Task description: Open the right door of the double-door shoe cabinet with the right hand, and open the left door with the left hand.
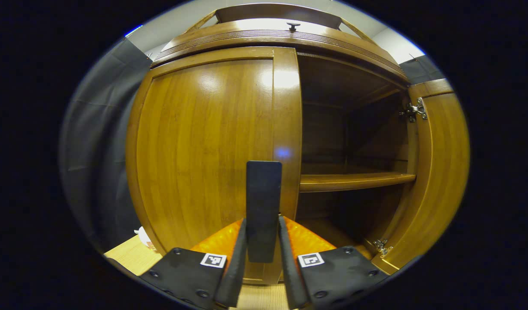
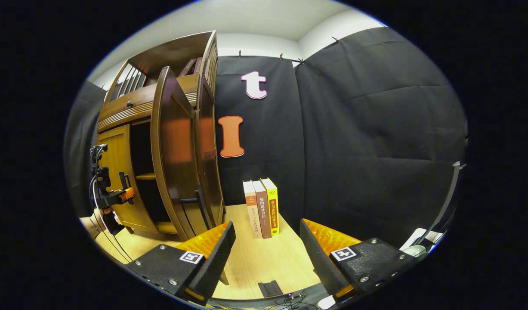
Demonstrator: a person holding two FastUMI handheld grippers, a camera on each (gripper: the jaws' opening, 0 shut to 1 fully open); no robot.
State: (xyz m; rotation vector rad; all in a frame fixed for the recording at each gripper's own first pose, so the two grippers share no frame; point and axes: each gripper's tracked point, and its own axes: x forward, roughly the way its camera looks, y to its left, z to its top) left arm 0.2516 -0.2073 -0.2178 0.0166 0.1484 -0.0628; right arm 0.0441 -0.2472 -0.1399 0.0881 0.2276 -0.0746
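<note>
The wooden shoe cabinet (image 1: pixel 264 38) stands close in front in the left gripper view. Its left door (image 1: pixel 203 146) lies flush in the frame. Its right door (image 1: pixel 440 172) is swung wide open, baring a dark inside with a shelf (image 1: pixel 354 181). My left gripper (image 1: pixel 262 219) is shut on the left door's black upright handle (image 1: pixel 264 189), one finger on each side. In the right gripper view the open right door (image 2: pixel 173 146) stands edge-on with its black handle (image 2: pixel 199 200). My right gripper (image 2: pixel 267 224) is open, holds nothing and is off to the door's right. The left gripper (image 2: pixel 117 196) sits at the left door.
Three upright books (image 2: pixel 261 209) stand on the light wood floor (image 2: pixel 268 262) against the black cloth wall, right of the cabinet. Cables (image 2: pixel 285 297) and a small black piece lie near the bottom of the right gripper view. A white object (image 2: pixel 418 241) sits at the far right.
</note>
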